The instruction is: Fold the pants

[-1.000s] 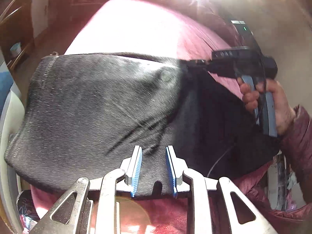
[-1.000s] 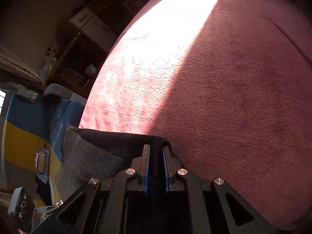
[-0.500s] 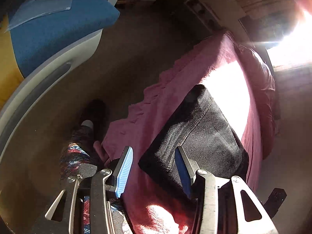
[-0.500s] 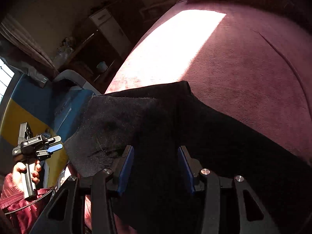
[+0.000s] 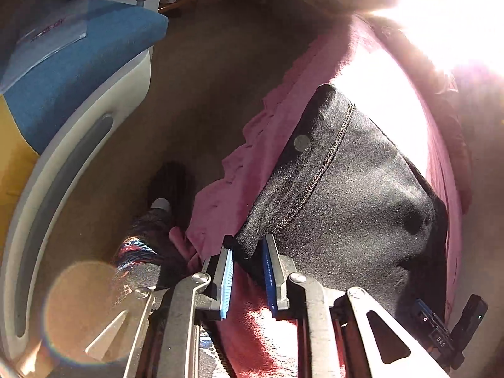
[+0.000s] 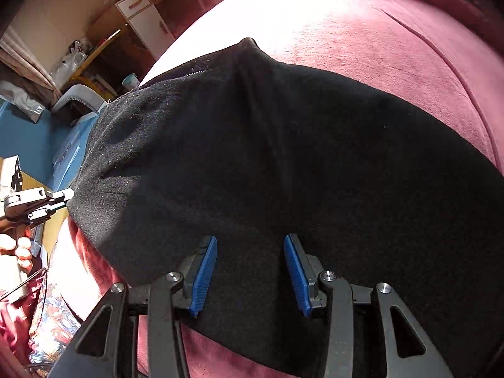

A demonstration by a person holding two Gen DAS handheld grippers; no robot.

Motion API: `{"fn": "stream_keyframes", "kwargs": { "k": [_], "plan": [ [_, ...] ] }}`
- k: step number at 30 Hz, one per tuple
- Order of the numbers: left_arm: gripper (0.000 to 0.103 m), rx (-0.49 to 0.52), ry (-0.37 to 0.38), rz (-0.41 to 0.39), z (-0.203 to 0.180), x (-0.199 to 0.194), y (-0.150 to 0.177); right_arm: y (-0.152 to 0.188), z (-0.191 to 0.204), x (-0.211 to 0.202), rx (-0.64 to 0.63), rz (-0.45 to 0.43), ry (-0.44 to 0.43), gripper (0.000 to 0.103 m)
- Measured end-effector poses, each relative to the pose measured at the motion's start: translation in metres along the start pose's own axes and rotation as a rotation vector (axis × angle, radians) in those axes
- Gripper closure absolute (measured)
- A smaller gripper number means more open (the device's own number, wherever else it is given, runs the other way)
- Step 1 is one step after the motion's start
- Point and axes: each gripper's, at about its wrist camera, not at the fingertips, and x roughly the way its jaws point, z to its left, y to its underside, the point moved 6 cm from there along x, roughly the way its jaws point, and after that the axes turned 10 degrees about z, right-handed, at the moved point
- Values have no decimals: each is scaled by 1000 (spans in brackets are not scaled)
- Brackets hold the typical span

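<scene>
Since a second ago your right gripper [image 6: 250, 271] has released the pants [image 6: 283, 173], now folded on the bed [image 6: 393, 47], while your left gripper [image 5: 249, 271] closes around their near corner for another fold.

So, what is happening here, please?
A person is folding black fleece pants on a bed with a dark red plush cover, holding a gripper in each hand. The left gripper has just been closing around a corner of the pants at the bed's edge; whether its pads already press on the cloth is unclear. The right gripper hangs open over the middle of the pants, holding nothing. The pants lie partly folded.
</scene>
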Motion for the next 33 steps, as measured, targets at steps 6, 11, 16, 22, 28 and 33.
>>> {"fn": "stream_keyframes", "kwargs": {
  "k": [6, 11, 16, 22, 28, 33],
  "plan": [
    [66, -15, -83, -41, 2, -19, -1, 5, 1, 1, -13, -29, 4, 55],
    [66, 72, -159, -232, -27, -68, -3, 16, -11, -14, 42, -60, -67, 54],
    [66, 307, -106, -277, -101, -80, 14, 25, -44, -42, 139, -124, -89, 52],
    [66, 609, -31, -173, -200, -44, 54, 52, -124, -80, 363, -208, -64, 52],
    [66, 855, -2, -55, -275, 3, 110, 109, -225, -131, 658, -316, -40, 52],
    [66, 967, -7, 40, -306, 36, 145, 195, -317, -174, 977, -445, -49, 53]
  ]
}}
